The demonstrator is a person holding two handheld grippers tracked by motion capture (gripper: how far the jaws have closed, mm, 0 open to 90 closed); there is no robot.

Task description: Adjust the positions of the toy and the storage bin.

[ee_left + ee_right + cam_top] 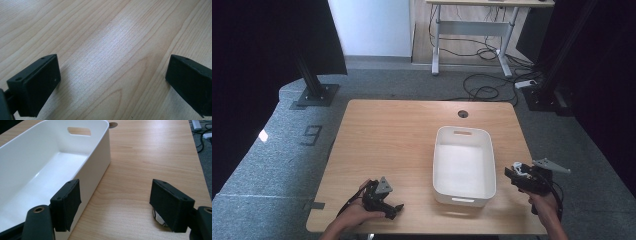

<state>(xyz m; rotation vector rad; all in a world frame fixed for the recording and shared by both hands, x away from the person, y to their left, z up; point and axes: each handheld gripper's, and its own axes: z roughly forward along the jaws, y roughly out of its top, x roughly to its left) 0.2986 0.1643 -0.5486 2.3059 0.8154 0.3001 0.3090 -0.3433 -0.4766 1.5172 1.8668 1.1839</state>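
Fingers [35,87] of the left gripper [112,87] stand spread wide in the left gripper view, nothing between them, with bare wood grain of the desk [107,50] close beneath. In the right gripper view, the right gripper [122,206] also has its fingers [66,203] spread and empty; its one finger sits at the long wall of a white bin [45,170], which holds nothing. From the high view, the bin stands right of the desk's middle, the left gripper [384,200] rests at the near edge, and the right gripper [524,177] hovers just beside the bin's right wall.
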